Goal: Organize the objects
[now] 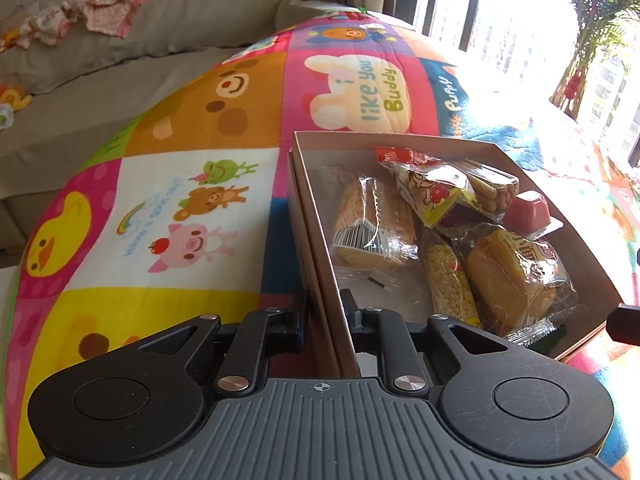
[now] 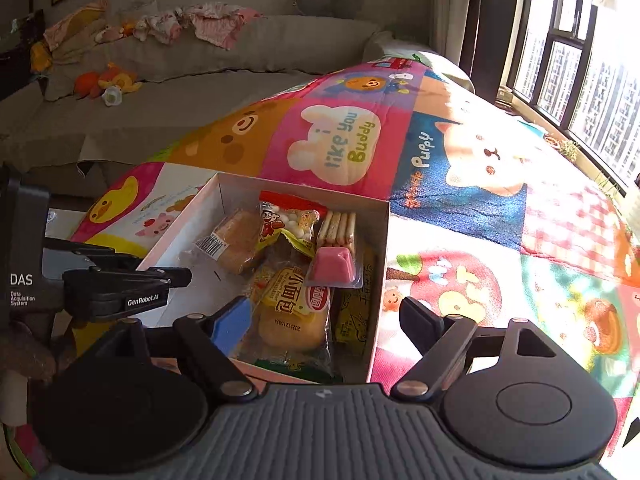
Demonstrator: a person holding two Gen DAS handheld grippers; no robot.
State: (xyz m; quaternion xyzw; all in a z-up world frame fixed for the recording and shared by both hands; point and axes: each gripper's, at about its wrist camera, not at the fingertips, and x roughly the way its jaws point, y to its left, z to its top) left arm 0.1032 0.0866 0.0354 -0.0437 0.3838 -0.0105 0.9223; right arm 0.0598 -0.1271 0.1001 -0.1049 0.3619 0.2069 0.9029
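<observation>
Evidently we clamp our left gripper (image 1: 324, 312) on the cardboard box's (image 1: 316, 216) near wall to steady it, while our right gripper (image 2: 326, 316) hangs spread over its bread packet (image 2: 294, 308)

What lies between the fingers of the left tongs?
The left wall of the cardboard box stands between the left tongs fingers, one outside and one inside; this shows in the left wrist view.
</observation>
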